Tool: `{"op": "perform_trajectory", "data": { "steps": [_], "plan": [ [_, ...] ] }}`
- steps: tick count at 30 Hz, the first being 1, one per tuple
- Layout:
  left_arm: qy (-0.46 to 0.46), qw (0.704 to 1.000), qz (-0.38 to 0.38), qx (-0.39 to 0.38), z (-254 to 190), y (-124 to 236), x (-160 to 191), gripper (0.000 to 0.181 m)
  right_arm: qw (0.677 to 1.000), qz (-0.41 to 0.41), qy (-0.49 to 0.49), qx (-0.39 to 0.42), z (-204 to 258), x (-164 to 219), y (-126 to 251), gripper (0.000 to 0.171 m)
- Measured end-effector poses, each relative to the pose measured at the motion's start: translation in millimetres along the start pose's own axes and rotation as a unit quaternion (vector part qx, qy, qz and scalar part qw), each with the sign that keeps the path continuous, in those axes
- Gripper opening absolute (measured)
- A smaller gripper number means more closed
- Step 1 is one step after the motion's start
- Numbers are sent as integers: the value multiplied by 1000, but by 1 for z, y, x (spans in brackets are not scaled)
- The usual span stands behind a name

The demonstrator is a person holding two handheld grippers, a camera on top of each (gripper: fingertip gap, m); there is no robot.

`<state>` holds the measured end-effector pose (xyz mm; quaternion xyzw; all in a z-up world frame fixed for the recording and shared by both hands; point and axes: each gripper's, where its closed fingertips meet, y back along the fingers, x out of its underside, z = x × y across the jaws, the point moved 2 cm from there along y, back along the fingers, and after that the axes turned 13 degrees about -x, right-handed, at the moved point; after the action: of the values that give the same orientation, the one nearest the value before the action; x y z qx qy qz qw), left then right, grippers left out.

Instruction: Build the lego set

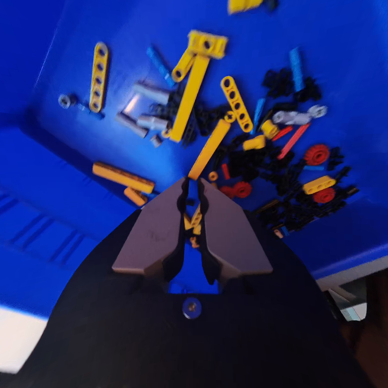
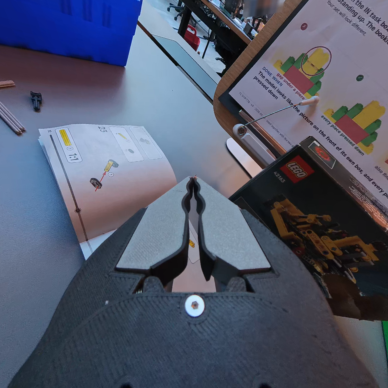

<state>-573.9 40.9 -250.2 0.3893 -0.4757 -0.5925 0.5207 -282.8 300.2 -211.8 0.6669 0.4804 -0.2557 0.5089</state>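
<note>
My left fingers (image 1: 159, 226), smooth grey wedges with wavy black inner edges, stand a narrow gap apart, empty, above the blue plastic bin (image 1: 63, 189) of blurred lego pieces (image 1: 237, 128): holed yellow beams, red gears, black pins. My right gripper (image 2: 193, 179) is pinched together at the tips on something tiny and reddish, over the open paper booklet (image 2: 117, 180), beside the glossy set box (image 2: 315, 220).

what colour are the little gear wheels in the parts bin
Red. The gear wheels lie among black pieces in the blue bin, seen best in the left wrist view.
</note>
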Motion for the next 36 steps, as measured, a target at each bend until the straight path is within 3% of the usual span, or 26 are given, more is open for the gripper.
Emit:
{"op": "perform_trajectory", "data": {
  "steps": [3,5,8,14,18,22,28,34,36],
  "plan": [
    [-1,999,-39,8,-3,9,-14,4,1000,0,3,-1,1,-1,0,0],
    [17,998,-52,-15,9,18,-14,3,1000,0,4,-1,1,-1,1,0],
    [21,997,-68,14,7,31,-6,3,1000,-1,3,-3,1,-1,0,0],
    [-47,998,1,33,-14,15,18,4,1000,1,6,-1,2,-1,0,0],
    [-28,999,2,21,-16,11,3,0,1000,2,5,0,1,0,0,0],
    [-18,999,-40,-12,-8,20,-11,0,1000,1,5,0,1,-1,1,0],
    [-22,986,-134,92,-32,55,-28,0,1000,2,5,-1,1,-1,0,0],
    [-100,985,-91,107,-69,33,-26,3,1000,2,6,2,1,0,1,0],
    [-102,990,-63,70,-63,18,-26,0,1000,2,6,2,1,0,1,0]
  ]
}}
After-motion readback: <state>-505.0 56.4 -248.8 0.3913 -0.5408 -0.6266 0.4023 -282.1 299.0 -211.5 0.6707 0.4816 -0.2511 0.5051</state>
